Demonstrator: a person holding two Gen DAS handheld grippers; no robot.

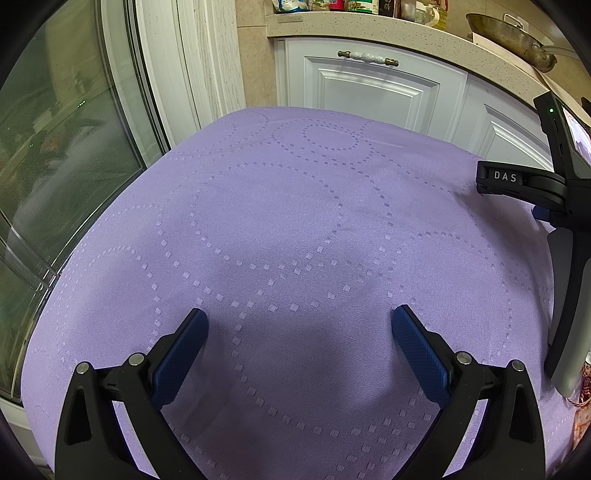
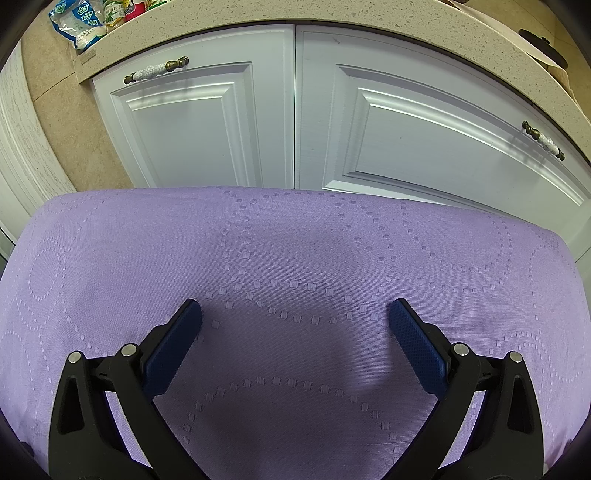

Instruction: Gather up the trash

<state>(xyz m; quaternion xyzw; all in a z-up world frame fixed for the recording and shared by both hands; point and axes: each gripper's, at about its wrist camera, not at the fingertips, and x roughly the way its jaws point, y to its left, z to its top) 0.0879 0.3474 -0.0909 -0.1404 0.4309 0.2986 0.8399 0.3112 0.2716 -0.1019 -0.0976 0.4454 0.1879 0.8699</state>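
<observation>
My left gripper (image 1: pixel 299 321) is open and empty, held low over a purple tablecloth (image 1: pixel 295 221) with a dotted ring pattern. My right gripper (image 2: pixel 294 314) is also open and empty over the same cloth (image 2: pixel 295 258), near its far edge. The right gripper's body shows at the right edge of the left wrist view (image 1: pixel 517 181), black with "DAS" on it. No piece of trash shows on the cloth in either view. A patterned object (image 1: pixel 585 387) peeks in at the right edge of the left wrist view, mostly hidden.
White cabinet doors (image 2: pixel 369 129) with ceramic handles stand just beyond the table's far edge. A speckled counter (image 1: pixel 369 26) above holds bottles, packets and a metal pan (image 1: pixel 513 37). A glass door (image 1: pixel 55 166) lies to the left.
</observation>
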